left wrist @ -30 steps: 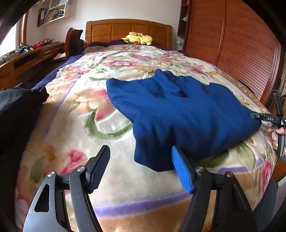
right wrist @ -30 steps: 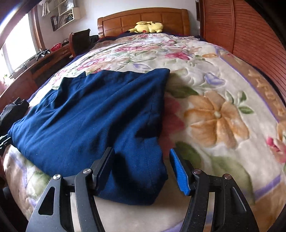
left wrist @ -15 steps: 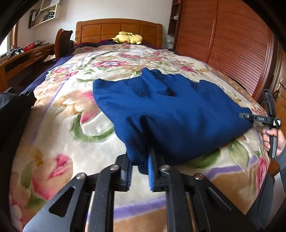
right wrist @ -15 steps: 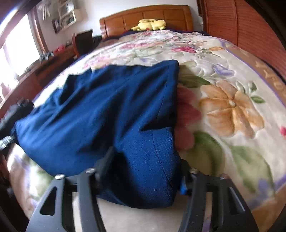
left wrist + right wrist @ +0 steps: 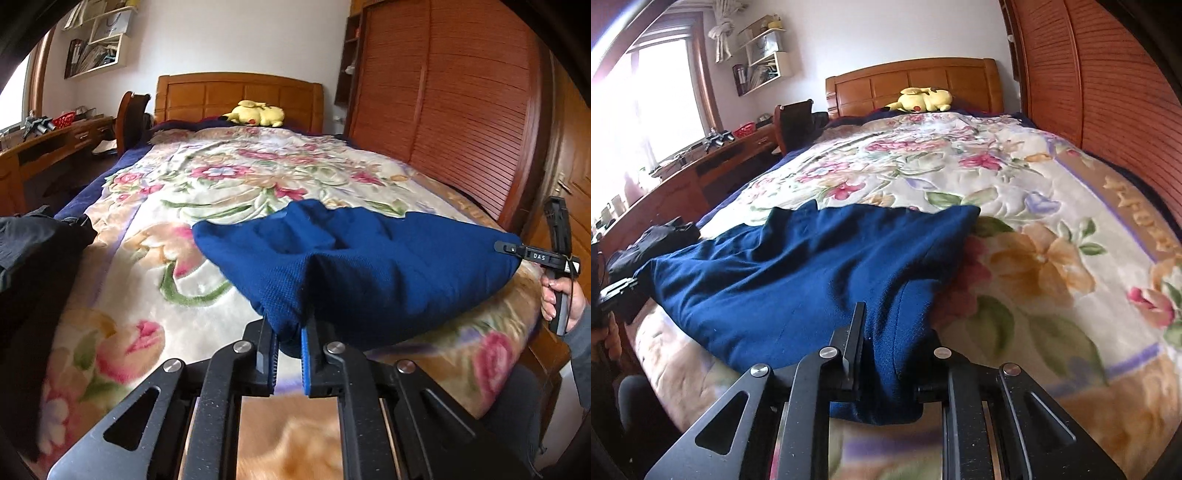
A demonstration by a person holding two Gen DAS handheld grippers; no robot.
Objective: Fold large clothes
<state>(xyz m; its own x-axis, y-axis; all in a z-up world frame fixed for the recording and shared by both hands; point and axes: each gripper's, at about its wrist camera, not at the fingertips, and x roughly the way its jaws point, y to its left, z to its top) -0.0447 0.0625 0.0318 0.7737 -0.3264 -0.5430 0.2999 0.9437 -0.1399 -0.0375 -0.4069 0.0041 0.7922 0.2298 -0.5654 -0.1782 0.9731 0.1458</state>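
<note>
A big blue garment (image 5: 373, 258) lies spread across the foot of the bed (image 5: 236, 173), on top of a flowered blanket (image 5: 1034, 206). The person stands at the foot end with a claw in each hand, one at each near corner of the cloth, which is the sensible way to carry a wide edge without it sagging in the middle.

The left claw (image 5: 289, 345) is pressed together on the near left corner, a bunched knob of knit fabric sitting between its fingers (image 5: 306, 354). The right claw (image 5: 886, 354) is closing on the opposite near corner; a thick fold of cloth fills the gap between its fingers (image 5: 855, 332) and already looks pinched. From the left view, the right claw shows at the far right edge, gripped by a hand (image 5: 561, 295) in a grey sleeve, its tip at the garment's corner.

The near edge of the cloth looks raised off the blanket while the far part rests flat, so my guess is the edge is meant to travel toward the headboard (image 5: 916, 83) to halve the garment. A yellow plush toy (image 5: 256, 113) sits well clear by the headboard, and a dark bundle (image 5: 33, 251) lies at the left edge of the bed.
</note>
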